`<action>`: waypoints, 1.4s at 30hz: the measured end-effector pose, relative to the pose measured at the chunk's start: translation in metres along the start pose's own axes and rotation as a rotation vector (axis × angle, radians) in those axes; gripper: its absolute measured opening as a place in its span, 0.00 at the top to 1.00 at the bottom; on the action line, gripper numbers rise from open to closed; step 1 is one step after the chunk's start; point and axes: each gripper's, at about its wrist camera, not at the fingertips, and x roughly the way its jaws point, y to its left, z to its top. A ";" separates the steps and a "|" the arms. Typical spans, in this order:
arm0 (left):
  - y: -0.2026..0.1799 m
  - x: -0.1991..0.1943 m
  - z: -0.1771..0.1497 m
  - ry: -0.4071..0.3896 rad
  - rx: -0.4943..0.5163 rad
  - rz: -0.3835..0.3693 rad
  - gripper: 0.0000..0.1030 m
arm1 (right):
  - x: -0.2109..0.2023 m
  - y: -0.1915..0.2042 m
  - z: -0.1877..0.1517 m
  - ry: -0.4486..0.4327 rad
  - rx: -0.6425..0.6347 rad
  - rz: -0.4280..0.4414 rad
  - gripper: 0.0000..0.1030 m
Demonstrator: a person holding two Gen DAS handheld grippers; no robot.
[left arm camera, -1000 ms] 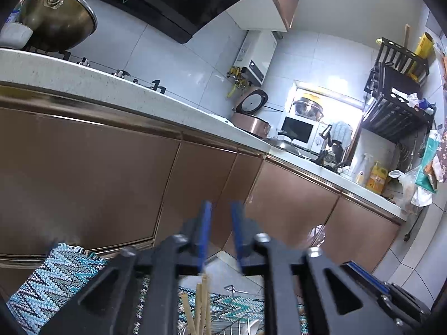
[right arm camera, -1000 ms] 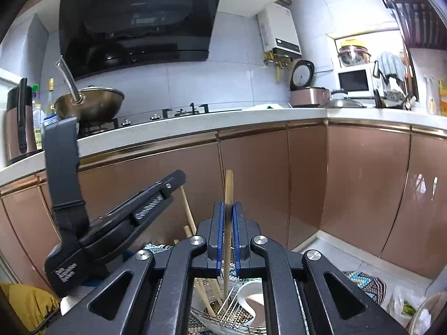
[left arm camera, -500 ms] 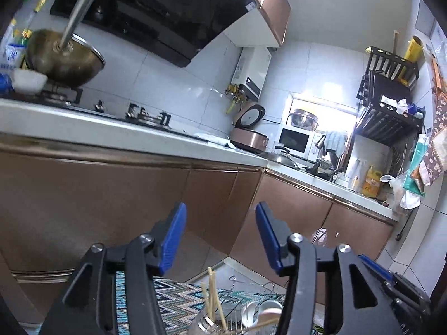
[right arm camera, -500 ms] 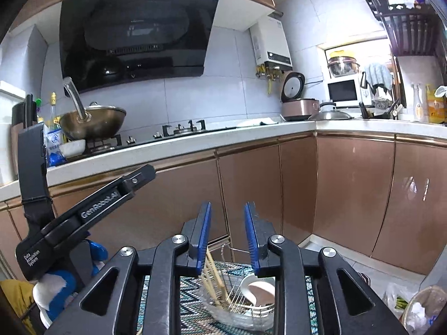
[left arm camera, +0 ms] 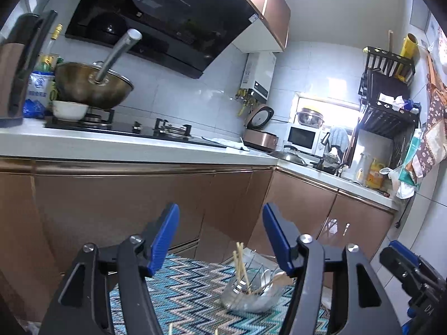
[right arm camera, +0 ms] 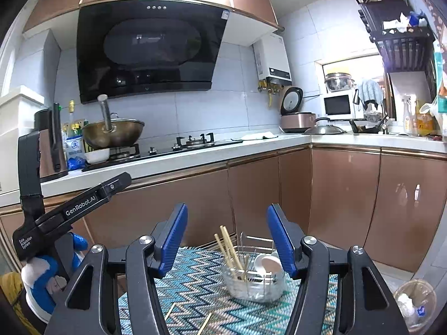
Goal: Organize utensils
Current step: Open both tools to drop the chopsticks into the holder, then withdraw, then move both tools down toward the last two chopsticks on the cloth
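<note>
Your left gripper (left arm camera: pixel 220 237) gapes wide, holding nothing. Chopsticks (right arm camera: pixel 229 248) stand in the glass jar (right arm camera: pixel 252 286) on the zigzag mat (right arm camera: pixel 192 282) — long axes near upright, tips leaning up-left. Your right gripper (right arm camera: pixel 226 237) — spread wide too, empty, above the jar.

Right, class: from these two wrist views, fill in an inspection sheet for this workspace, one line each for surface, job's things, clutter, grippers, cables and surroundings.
Surface: zigzag mat, blue, white and teal.
Job's things: clear jar on the mat holds upright wooden chopsticks; two loose chopsticks lie on the mat nearer the cameras; a white spoon sits in a wire rack just behind the jar.
Clutter: plastic container on the floor at right.
Grippers: left gripper and right gripper both open, holding nothing.
Cables: nothing seen.
Surroundings: copper cabinets, a wok on the stove, black range hood.
</note>
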 end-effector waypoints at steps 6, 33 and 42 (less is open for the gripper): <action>0.012 -0.048 -0.002 0.005 0.024 0.044 0.35 | -0.038 0.012 -0.009 -0.024 0.005 -0.029 0.13; 0.027 -0.171 -0.011 -0.041 0.068 0.086 0.32 | -0.160 -0.010 -0.036 -0.171 0.095 -0.274 0.00; 0.032 -0.178 -0.014 -0.039 0.066 0.112 0.31 | -0.170 -0.019 -0.039 -0.208 0.129 -0.266 0.00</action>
